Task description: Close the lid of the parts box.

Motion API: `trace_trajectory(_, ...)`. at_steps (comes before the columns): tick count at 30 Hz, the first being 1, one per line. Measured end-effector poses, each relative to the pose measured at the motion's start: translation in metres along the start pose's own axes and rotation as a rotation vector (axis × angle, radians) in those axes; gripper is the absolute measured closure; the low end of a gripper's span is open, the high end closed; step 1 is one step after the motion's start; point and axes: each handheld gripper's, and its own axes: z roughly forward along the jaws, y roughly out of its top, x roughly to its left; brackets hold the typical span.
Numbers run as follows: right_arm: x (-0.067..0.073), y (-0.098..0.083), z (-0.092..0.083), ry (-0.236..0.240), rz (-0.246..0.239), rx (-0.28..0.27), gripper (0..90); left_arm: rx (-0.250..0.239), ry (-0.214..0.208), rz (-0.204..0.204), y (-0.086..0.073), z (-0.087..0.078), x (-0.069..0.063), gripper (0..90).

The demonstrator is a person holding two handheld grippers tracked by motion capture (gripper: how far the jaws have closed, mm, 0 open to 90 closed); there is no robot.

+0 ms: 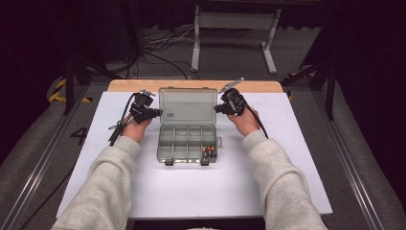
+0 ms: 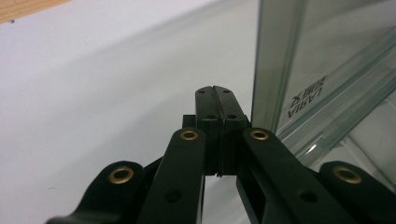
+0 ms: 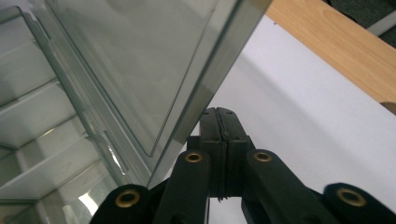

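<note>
A clear plastic organiser box (image 1: 186, 141) lies open in the middle of the white sheet, its lid (image 1: 187, 106) standing up at the back. Small batteries (image 1: 208, 152) rest in the front right compartment. My left gripper (image 1: 158, 113) is shut and empty, its tips at the lid's left edge (image 2: 268, 70). In the left gripper view the gripper (image 2: 215, 88) has its jaws pressed together just beside that edge. My right gripper (image 1: 216, 109) is shut and empty too, at the lid's right edge. The right gripper view has the gripper (image 3: 219, 112) just behind the lid's edge (image 3: 219, 74).
The white sheet (image 1: 191, 191) covers a wooden table (image 1: 191, 85). Black cables (image 1: 117, 129) trail from both grippers. On the floor beyond stand a white frame (image 1: 234, 33) and loose wires. A person's grey sleeves (image 1: 103, 187) come in from the bottom.
</note>
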Motion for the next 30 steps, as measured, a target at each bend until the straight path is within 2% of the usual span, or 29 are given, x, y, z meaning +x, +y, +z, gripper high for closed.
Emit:
trace_trajectory(7,0.005,0.003,-0.012,0.02,-0.014,-0.044,90.0,-0.019,-0.015,0.008,0.001,-0.008,-0.004,89.7)
trace_trajectory(16,0.012,0.003,-0.023,0.034,-0.042,-0.067,90.0,-0.044,-0.035,0.012,0.001,-0.02,-0.006,89.7)
trace_trajectory(19,0.016,0.004,-0.031,0.037,-0.051,-0.084,90.0,-0.052,-0.048,0.012,0.001,-0.024,-0.008,89.7)
trace_trajectory(20,0.016,0.004,-0.033,0.038,-0.054,-0.088,90.0,-0.056,-0.047,0.023,0.001,-0.026,-0.009,89.7)
trace_trajectory(25,0.021,0.003,-0.044,0.047,-0.075,-0.106,90.0,-0.081,-0.068,0.008,-0.003,-0.033,-0.012,89.7)
trace_trajectory(30,0.031,0.002,-0.055,0.06,-0.099,-0.119,90.0,-0.098,-0.084,0.017,-0.006,-0.044,-0.015,89.7)
